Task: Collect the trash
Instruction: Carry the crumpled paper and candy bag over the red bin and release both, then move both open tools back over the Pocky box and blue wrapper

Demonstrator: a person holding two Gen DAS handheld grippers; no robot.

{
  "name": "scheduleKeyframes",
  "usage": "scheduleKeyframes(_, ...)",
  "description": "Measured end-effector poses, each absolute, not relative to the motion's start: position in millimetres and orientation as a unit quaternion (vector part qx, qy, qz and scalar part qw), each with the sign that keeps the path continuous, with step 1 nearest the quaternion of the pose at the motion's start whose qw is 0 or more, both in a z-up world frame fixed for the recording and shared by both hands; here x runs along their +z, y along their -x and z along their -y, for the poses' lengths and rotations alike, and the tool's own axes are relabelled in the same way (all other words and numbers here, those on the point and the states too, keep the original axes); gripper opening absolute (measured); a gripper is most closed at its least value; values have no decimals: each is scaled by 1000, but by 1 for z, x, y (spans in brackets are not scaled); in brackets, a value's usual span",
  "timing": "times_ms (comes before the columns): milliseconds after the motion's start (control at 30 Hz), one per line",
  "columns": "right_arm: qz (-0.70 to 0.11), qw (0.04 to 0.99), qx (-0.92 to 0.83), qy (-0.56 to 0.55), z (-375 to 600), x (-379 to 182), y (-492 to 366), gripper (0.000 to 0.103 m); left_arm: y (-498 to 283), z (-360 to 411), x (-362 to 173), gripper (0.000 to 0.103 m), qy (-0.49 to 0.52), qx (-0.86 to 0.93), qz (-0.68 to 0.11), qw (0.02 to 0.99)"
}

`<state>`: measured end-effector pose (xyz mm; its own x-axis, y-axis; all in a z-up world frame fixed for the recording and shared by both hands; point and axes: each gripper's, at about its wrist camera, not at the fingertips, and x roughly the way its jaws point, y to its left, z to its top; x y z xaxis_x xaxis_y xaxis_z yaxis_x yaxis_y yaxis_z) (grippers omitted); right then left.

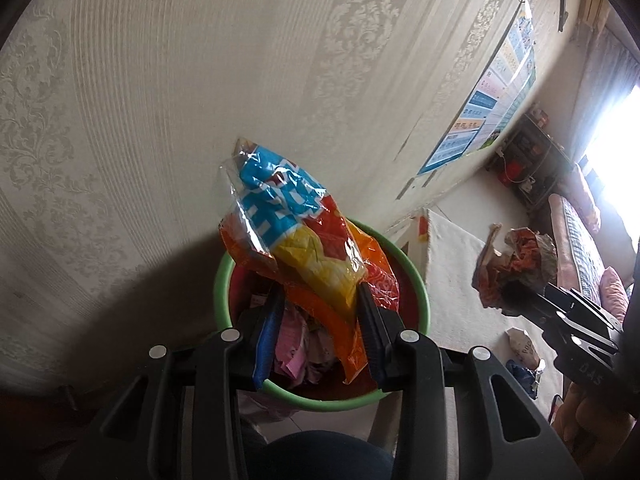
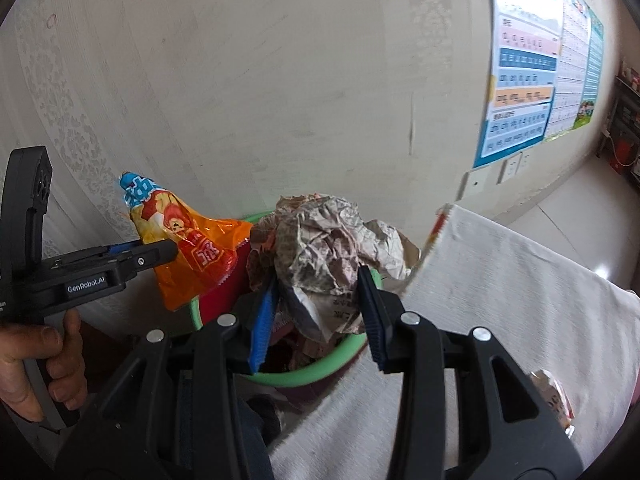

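Snack wrapper (image 1: 298,248): glossy orange with a sky-blue top bearing white characters, a yellow quilted-looking panel and red patches; crumpled paper (image 2: 324,248): off-white with grey-brown printed mottling and faint reddish marks. Bin (image 1: 420,292): light green rim, dark red inside, holding pink and pale scraps; each claw, left (image 1: 320,304) and right (image 2: 318,300), is black with ribbed blue pads and round silver pins. Wall (image 1: 160,100): cream with fine ribbing and pale damask stripes; poster (image 2: 524,88): white with blue, pink and orange bands; table (image 2: 500,280) cloth: plain off-white.
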<state>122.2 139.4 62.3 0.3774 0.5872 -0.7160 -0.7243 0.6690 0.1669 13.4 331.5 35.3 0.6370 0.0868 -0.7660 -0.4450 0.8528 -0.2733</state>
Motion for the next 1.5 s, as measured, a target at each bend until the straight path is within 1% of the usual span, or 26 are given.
scheduleKeyframes(500, -423, 807, 403, 86, -173, 33, -138, 39, -38, -348, 17, 35, 220, 152, -415, 869)
scheduleKeyframes(667, -430, 804, 402, 89, -178, 25, -137, 42, -45, -346, 15, 38, 220, 155, -414, 870)
scheduleKeyframes(700, -430, 804, 401, 90, -179, 25, -138, 48, -45, -346, 15, 49, 220, 157, -413, 870)
scheduleKeyframes(733, -431, 804, 400, 94, -180, 24, -137, 56, -45, -346, 16, 58, 221, 160, -411, 870)
scheduleKeyframes(767, -431, 803, 401, 96, -180, 24, -137, 60, -43, -347, 16, 69, 224, 160, -405, 872)
scheduleKeyframes(800, -431, 803, 400, 97, -180, 24, -137, 67, -42, -347, 18, 71, 228, 159, -400, 873)
scheduleKeyframes(833, -429, 805, 398, 99, -179, 25, -136, 77, -41, -347, 19, 73, 229, 160, -399, 873)
scheduleKeyframes(867, -427, 807, 395, 100, -178, 26, -136, 81, -40, -347, 19, 80, 230, 162, -399, 873)
scheduleKeyframes(900, -425, 809, 394, 101, -176, 26, -136, 84, -39, -347, 20, 83, 231, 166, -397, 873)
scheduleKeyframes(967, -424, 811, 390, 102, -173, 28, -136, 86, -38, -348, 22, 84, 236, 167, -394, 873)
scheduleKeyframes(1033, -424, 813, 386, 102, -167, 29, -136, 95, -37, -347, 23, 86, 239, 168, -393, 872)
scheduleKeyframes(1067, -422, 816, 382, 102, -164, 31, -135, 97, -34, -346, 24, 90, 240, 171, -391, 872)
scheduleKeyframes(1100, -419, 819, 380, 102, -160, 32, -134, 98, -32, -345, 26, 91, 240, 172, -389, 873)
scheduleKeyframes(1300, -412, 830, 363, 100, -126, 44, -127, 98, -25, -323, 27, 92, 238, 162, -392, 874)
scheduleKeyframes(1500, -412, 844, 331, 94, -73, 46, -122, 98, -24, -279, 23, 93, 223, 127, -407, 876)
